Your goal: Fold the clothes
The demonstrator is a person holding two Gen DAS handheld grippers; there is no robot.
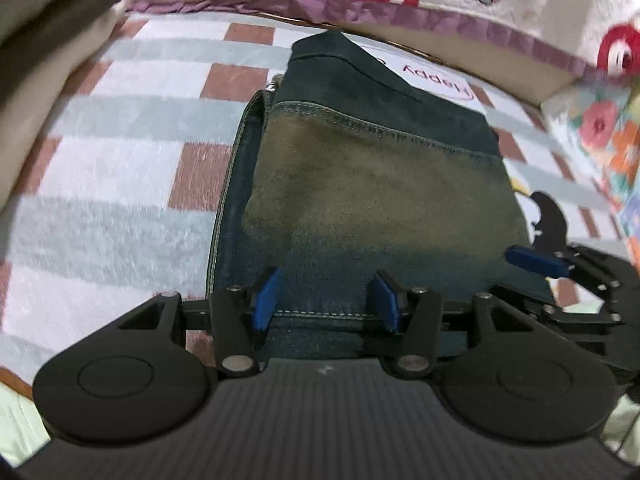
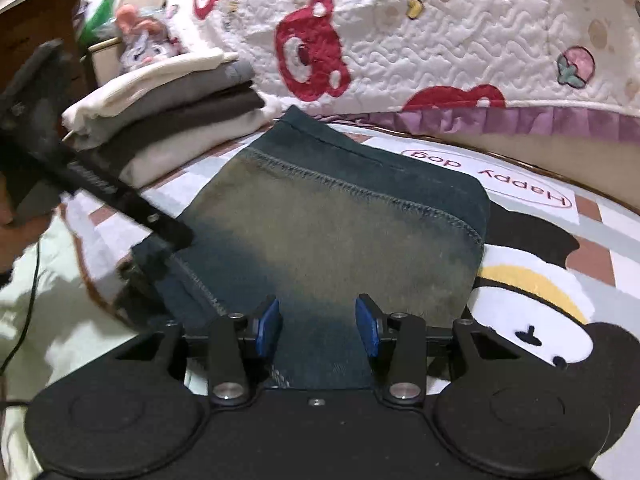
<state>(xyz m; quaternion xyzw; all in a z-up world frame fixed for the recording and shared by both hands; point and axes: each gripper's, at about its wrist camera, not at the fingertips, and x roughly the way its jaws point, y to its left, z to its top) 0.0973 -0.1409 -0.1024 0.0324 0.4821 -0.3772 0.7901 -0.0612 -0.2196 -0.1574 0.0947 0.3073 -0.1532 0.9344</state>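
Dark, faded jeans [image 1: 360,184] lie folded into a compact rectangle on the checked blanket [image 1: 120,160]; they also show in the right wrist view [image 2: 332,232]. My left gripper [image 1: 326,300] is open, its blue pads [image 1: 266,300] over the near hem of the jeans. My right gripper [image 2: 318,326] is open over the near edge of the jeans. The right gripper's blue fingertip [image 1: 532,260] shows at the jeans' right edge in the left wrist view. The left gripper's black body [image 2: 92,184] shows at the jeans' left edge in the right wrist view.
A stack of folded clothes [image 2: 168,120] in cream, grey and brown lies to the left of the jeans. A white quilt with red bears [image 2: 400,40] rises behind. The blanket has a cartoon dog print [image 2: 528,300] at right.
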